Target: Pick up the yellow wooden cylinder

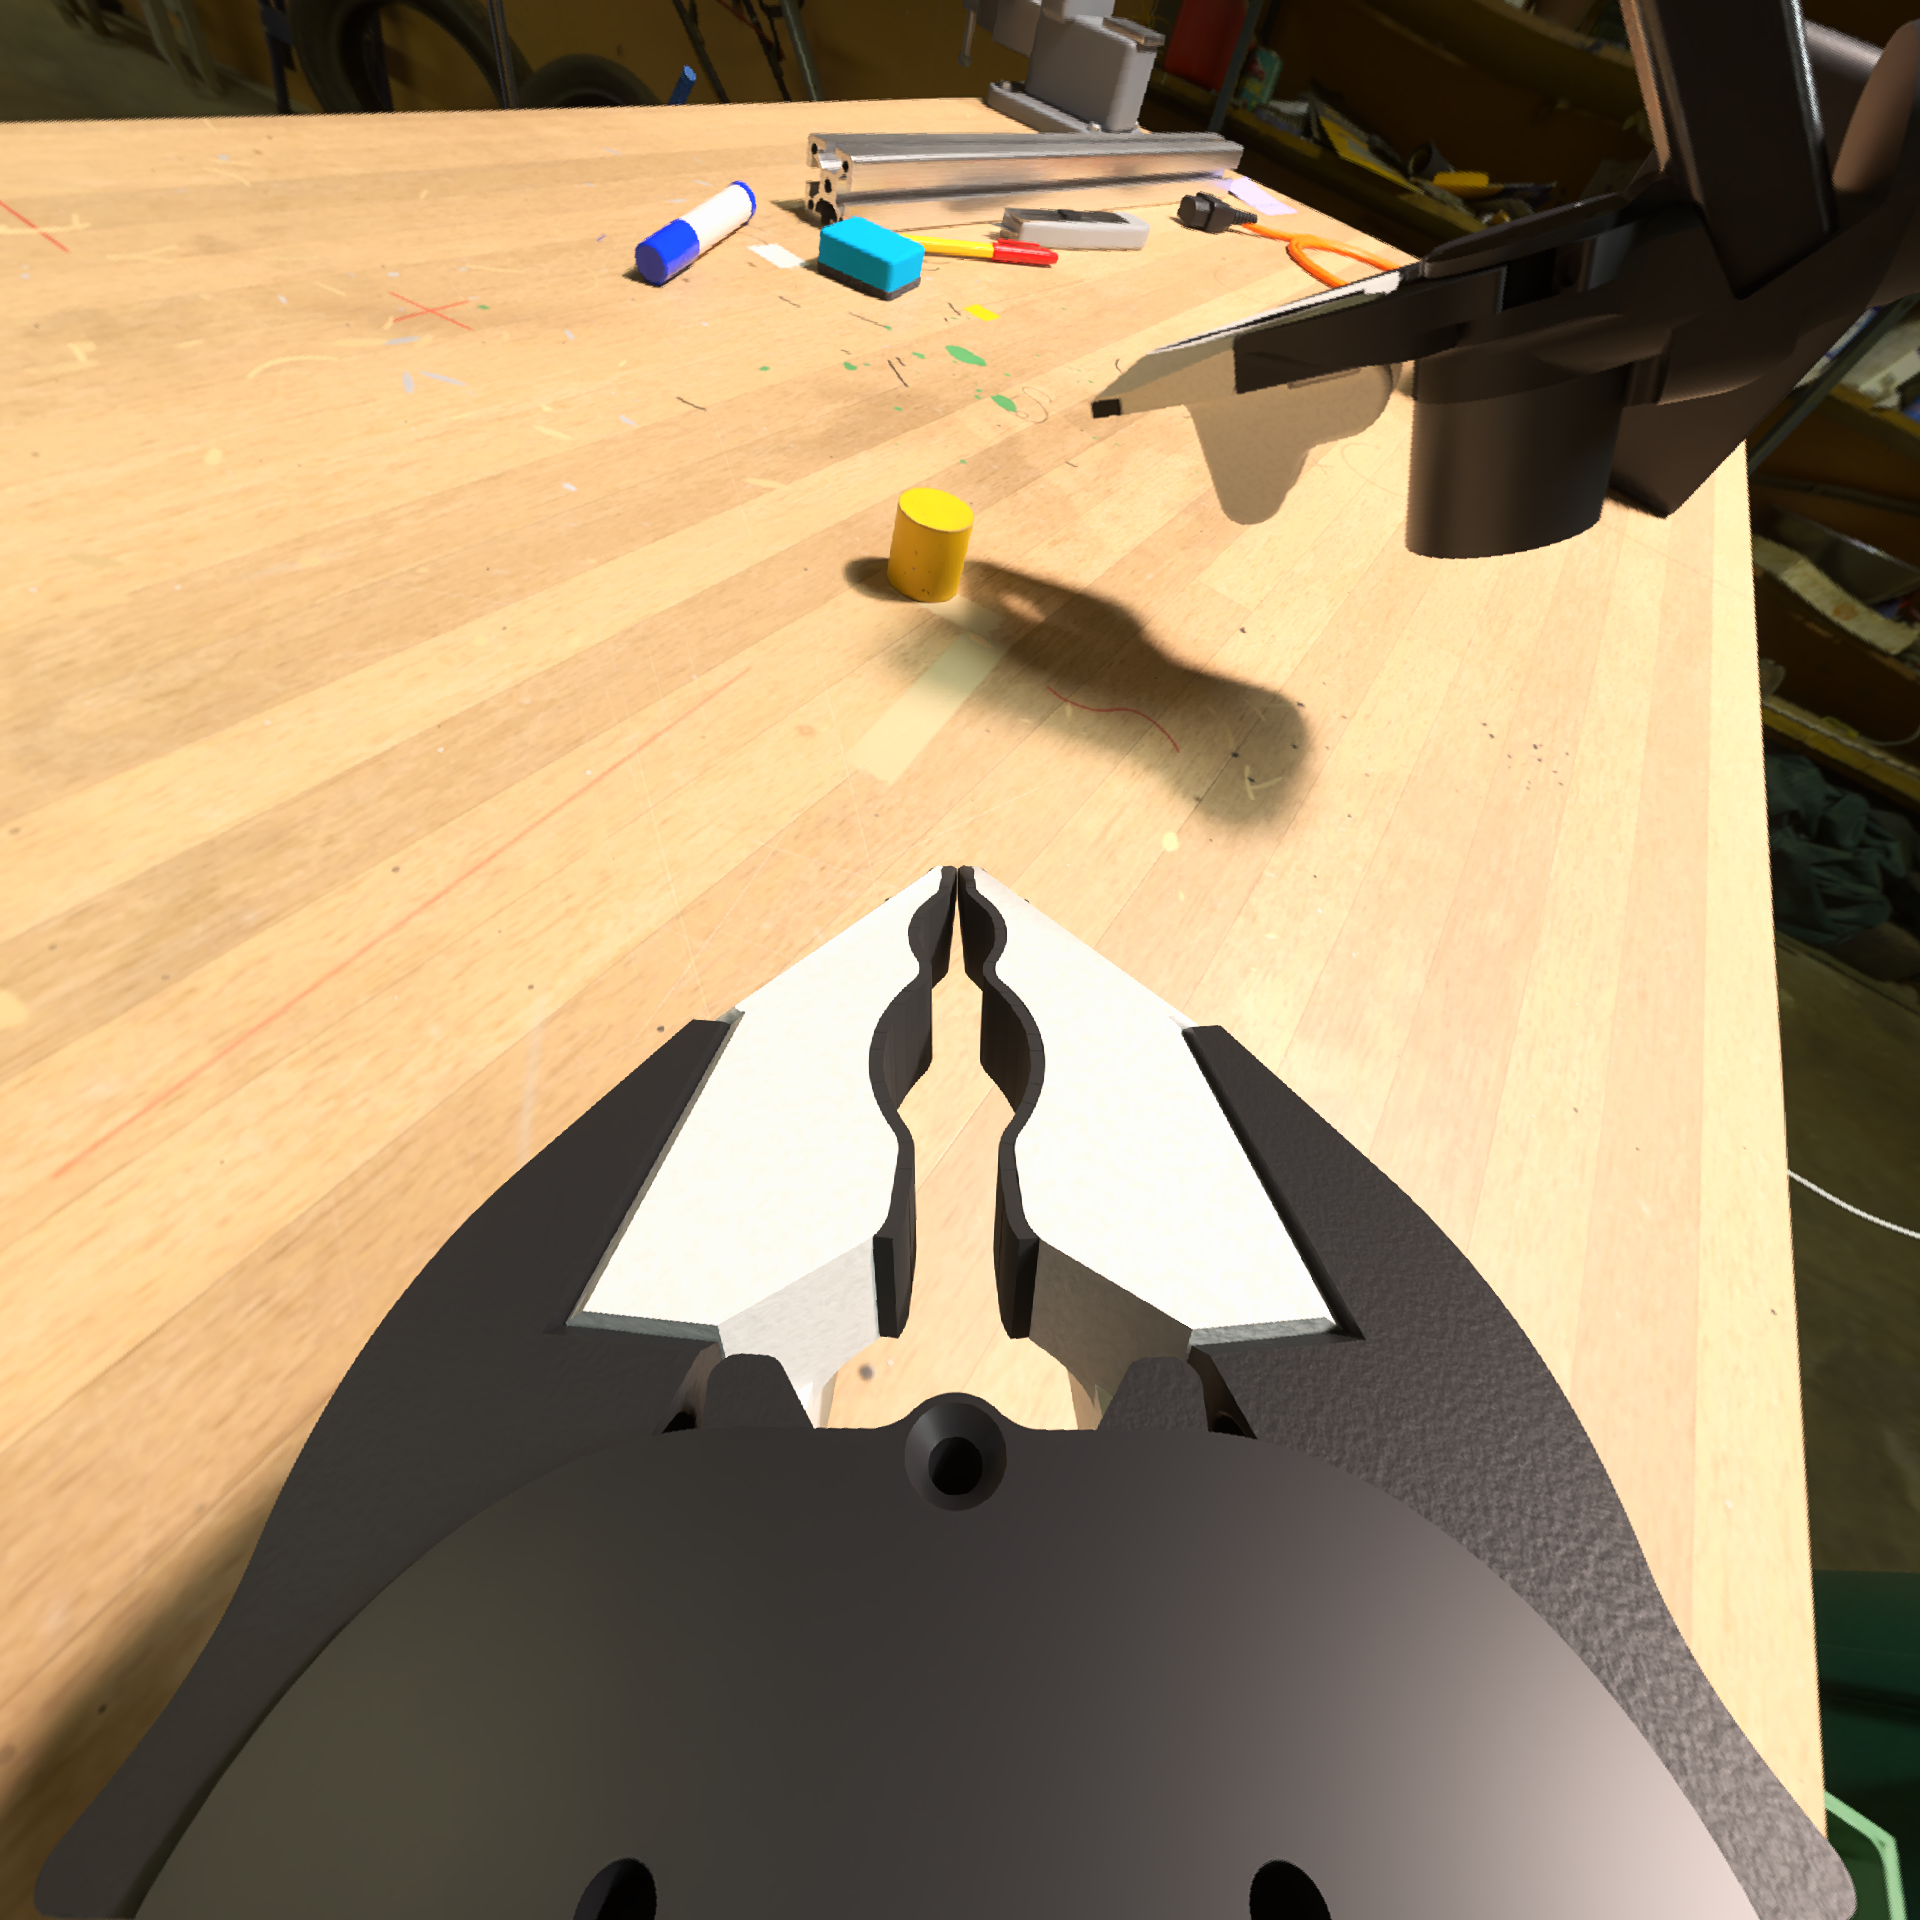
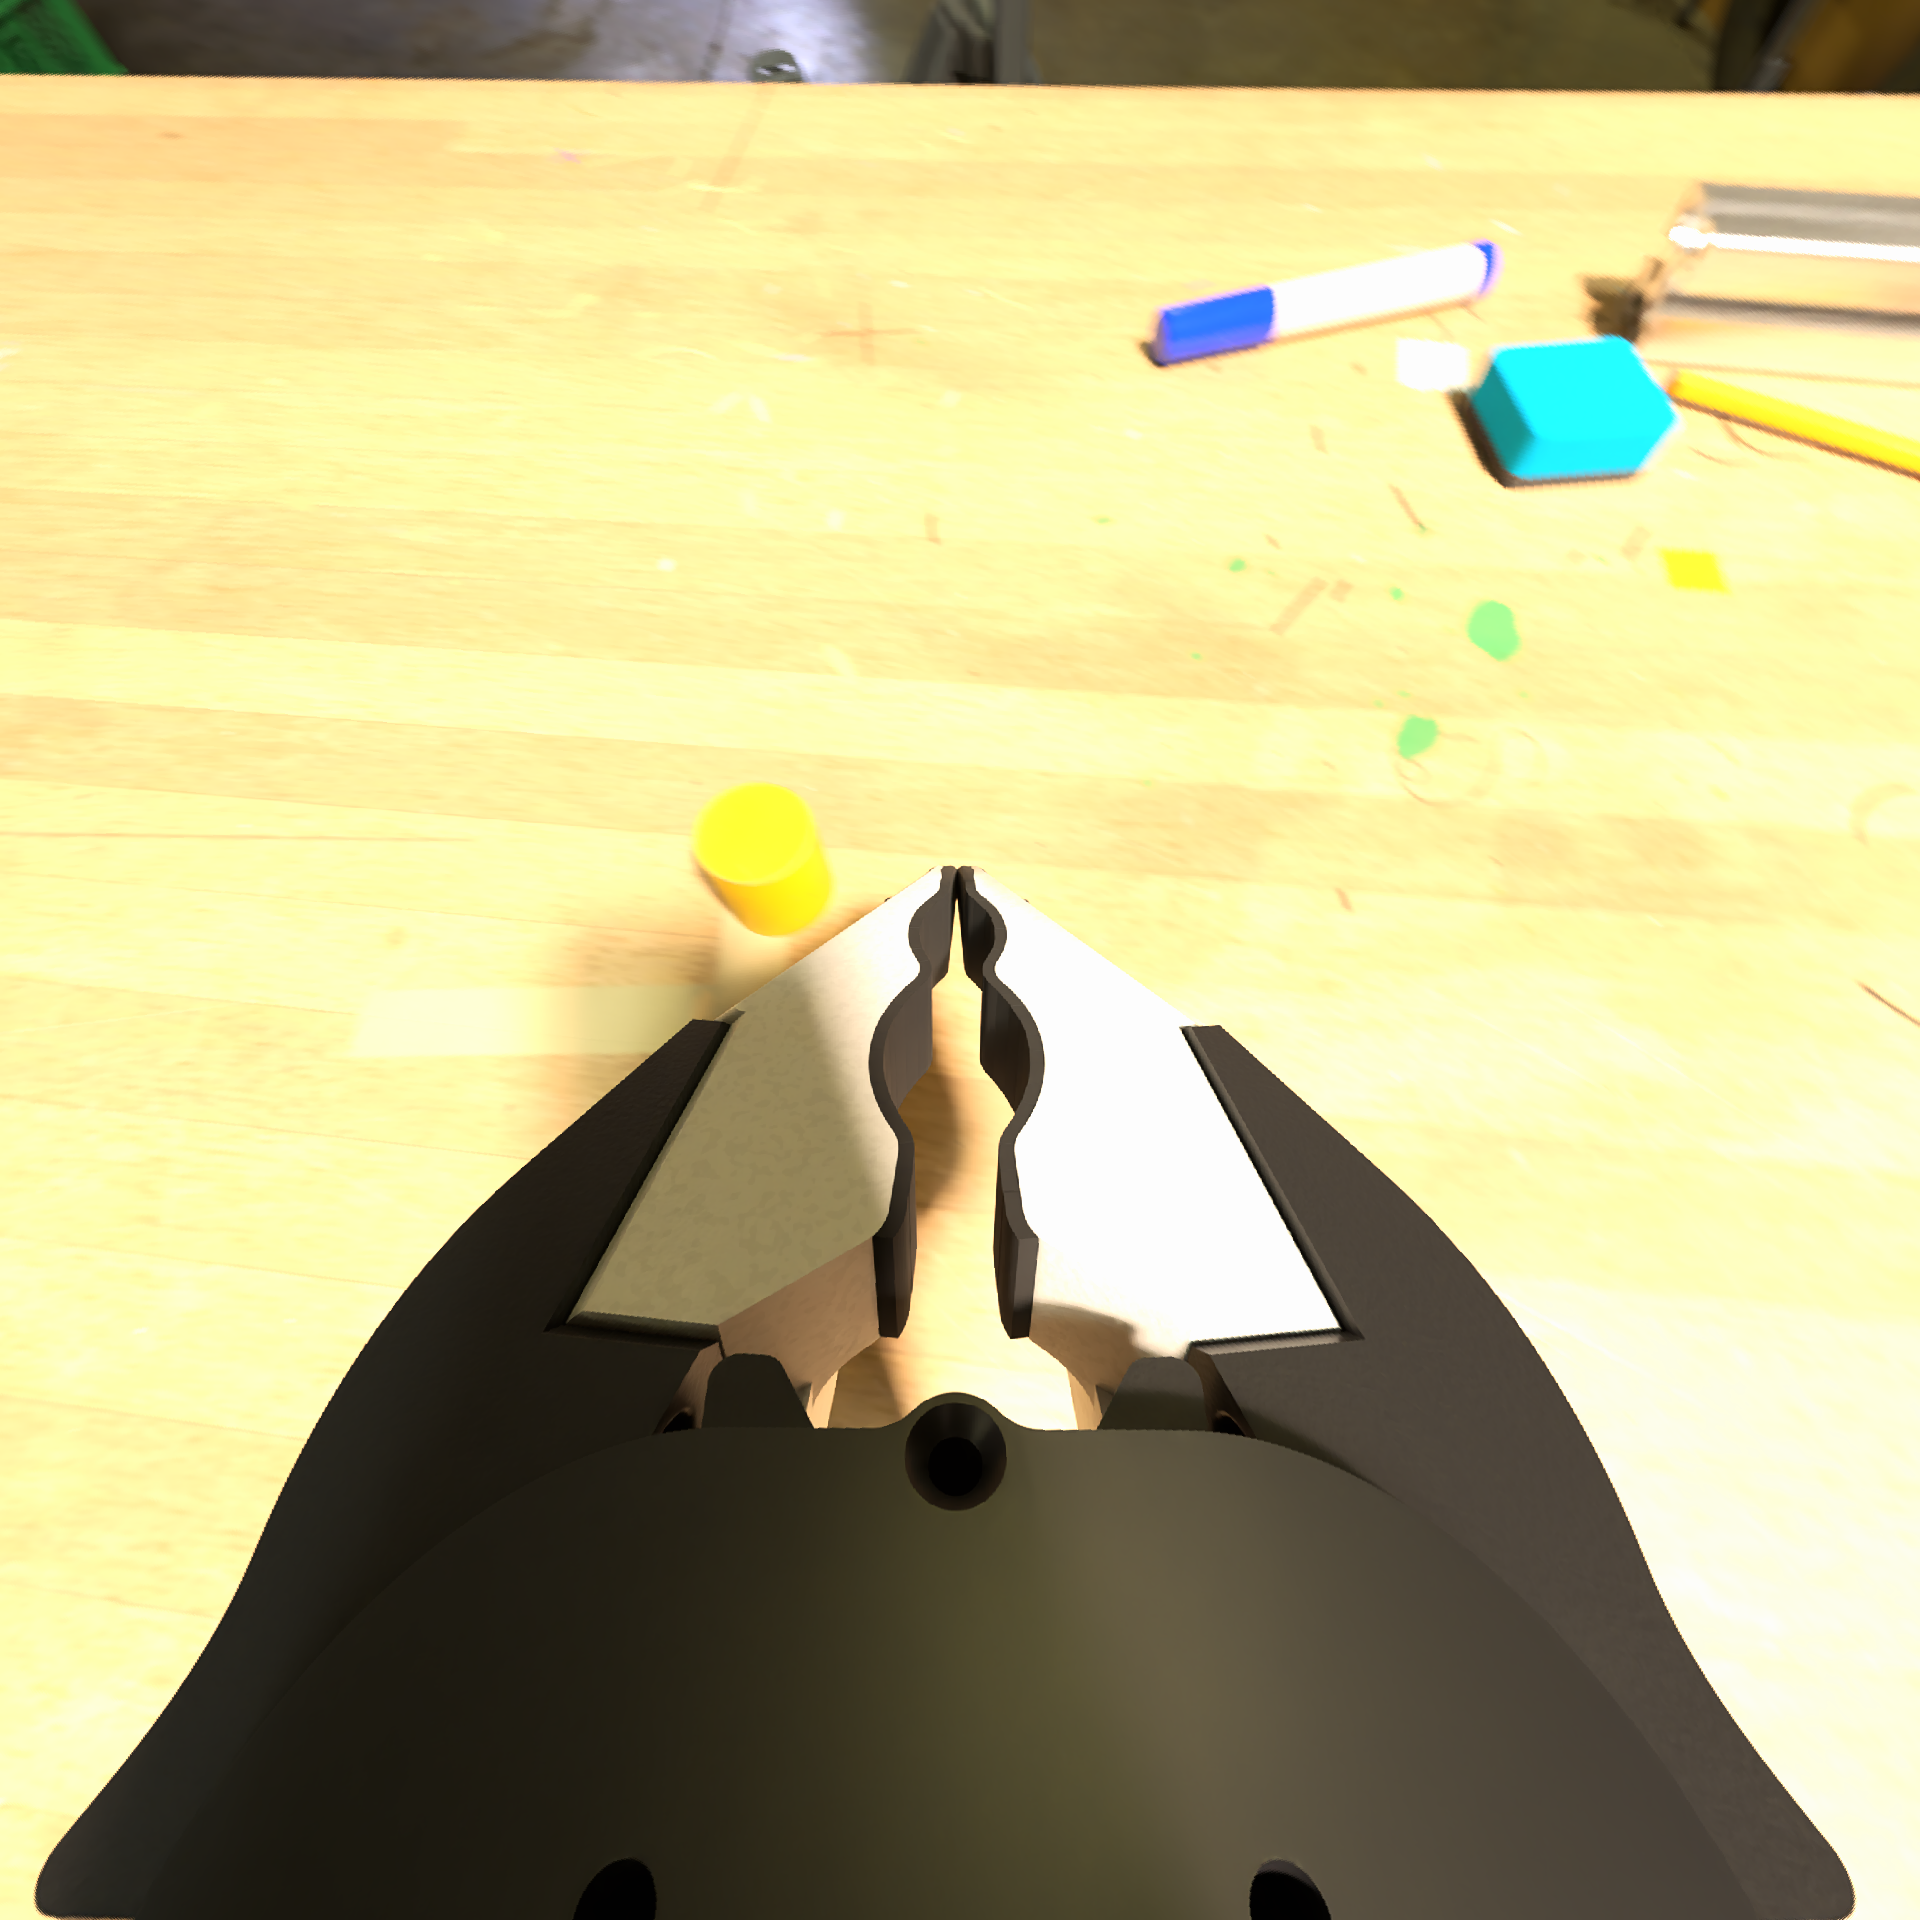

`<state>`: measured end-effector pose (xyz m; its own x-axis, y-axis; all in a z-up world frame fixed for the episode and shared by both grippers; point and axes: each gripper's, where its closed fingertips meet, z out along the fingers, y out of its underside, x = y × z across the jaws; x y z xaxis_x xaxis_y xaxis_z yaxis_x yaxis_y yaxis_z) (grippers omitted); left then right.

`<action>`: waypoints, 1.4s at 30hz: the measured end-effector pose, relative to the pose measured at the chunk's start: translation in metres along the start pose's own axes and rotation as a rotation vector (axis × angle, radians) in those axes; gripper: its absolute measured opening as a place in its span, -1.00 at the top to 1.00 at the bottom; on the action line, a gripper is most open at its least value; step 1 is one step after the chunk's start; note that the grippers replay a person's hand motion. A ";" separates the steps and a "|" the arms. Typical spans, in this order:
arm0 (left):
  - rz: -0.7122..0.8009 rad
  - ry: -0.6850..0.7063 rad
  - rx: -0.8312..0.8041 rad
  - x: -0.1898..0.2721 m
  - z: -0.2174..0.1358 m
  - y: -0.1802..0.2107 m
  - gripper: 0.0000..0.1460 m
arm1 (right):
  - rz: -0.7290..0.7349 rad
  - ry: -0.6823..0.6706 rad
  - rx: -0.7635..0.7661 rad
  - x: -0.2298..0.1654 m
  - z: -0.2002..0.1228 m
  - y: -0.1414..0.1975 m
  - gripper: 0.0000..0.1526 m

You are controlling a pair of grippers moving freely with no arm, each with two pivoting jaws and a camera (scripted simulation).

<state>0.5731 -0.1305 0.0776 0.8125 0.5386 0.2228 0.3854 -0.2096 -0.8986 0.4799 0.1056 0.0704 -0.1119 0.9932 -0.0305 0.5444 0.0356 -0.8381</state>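
The yellow wooden cylinder (image 1: pixel 930 544) stands upright on the wooden table, ahead of my left gripper (image 1: pixel 955 878), which is shut and empty and well short of it. In the right wrist view the cylinder (image 2: pixel 762 858) sits just left of my right gripper (image 2: pixel 955 878), which is shut and empty and above the table. The right gripper also shows in the left wrist view (image 1: pixel 1107 407), up and to the right of the cylinder, apart from it.
At the far side lie a blue-capped marker (image 1: pixel 694 231), a cyan block (image 1: pixel 871 256), a yellow and red pen (image 1: pixel 987 249), an aluminium rail (image 1: pixel 1023 171) and orange-handled pliers (image 1: pixel 1314 249). The table's right edge (image 1: pixel 1766 935) drops off near the right gripper.
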 end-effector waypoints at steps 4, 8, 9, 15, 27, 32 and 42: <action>-0.036 0.017 0.006 0.000 -0.005 0.005 0.98 | -0.143 -0.187 0.055 -0.057 0.006 -0.019 1.00; -0.066 0.044 0.012 0.003 -0.009 0.012 0.95 | -0.302 -0.383 0.148 -0.106 -0.006 -0.034 1.00; -0.070 0.048 0.008 0.004 -0.011 0.014 0.94 | -0.317 -0.403 0.143 -0.109 -0.009 -0.034 1.00; -0.062 0.040 -0.020 0.005 -0.019 0.023 0.91 | -0.440 -0.313 0.077 -0.085 -0.015 -0.036 0.94; -0.070 0.066 -0.023 0.014 -0.024 0.027 0.85 | -0.545 -0.377 -0.411 -0.037 0.036 0.011 0.01; -0.059 0.067 -0.029 0.017 -0.026 0.029 0.83 | -0.560 -0.352 -0.461 -0.040 0.055 0.016 0.00; -0.066 0.072 -0.043 0.016 -0.027 0.032 0.81 | -0.637 -0.342 -0.548 -0.047 0.065 0.026 0.33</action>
<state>0.6102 -0.1510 0.0626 0.8134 0.4925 0.3095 0.4566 -0.2110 -0.8643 0.4455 0.0527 0.0147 -0.7202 0.6838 0.1169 0.6046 0.7013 -0.3778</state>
